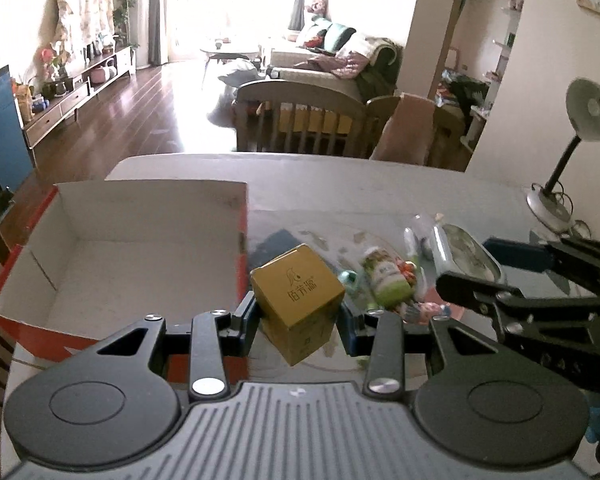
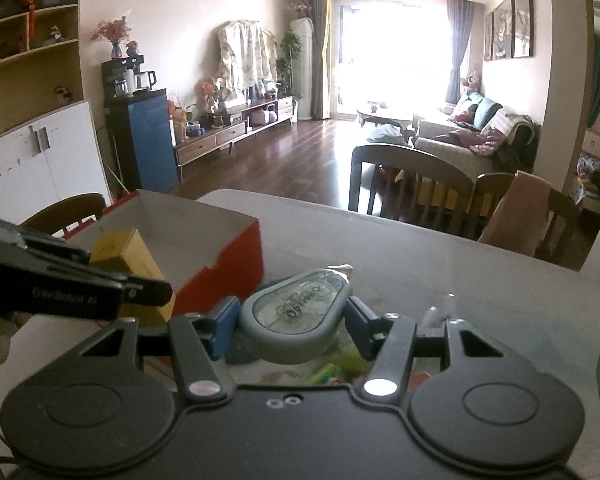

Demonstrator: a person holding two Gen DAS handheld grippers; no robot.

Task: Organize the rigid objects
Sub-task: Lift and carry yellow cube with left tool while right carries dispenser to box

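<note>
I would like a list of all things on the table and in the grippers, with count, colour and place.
carton: 1, yellow, held in the left gripper, above the table.
case: 1, grey, clear lid, held in the right gripper.
box: 1, red outside, white inside, open, table left.
bottle: 1, green label, lying in the clutter right of the box.
lamp: 1, grey, table far right.
table: 1, grey.
left gripper: 1, black.
right gripper: 1, black.

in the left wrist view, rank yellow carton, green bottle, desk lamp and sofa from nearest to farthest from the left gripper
1. yellow carton: gripped between the left gripper jaws.
2. green bottle: lying just right of the carton.
3. desk lamp: table's far right.
4. sofa: across the room.
</note>
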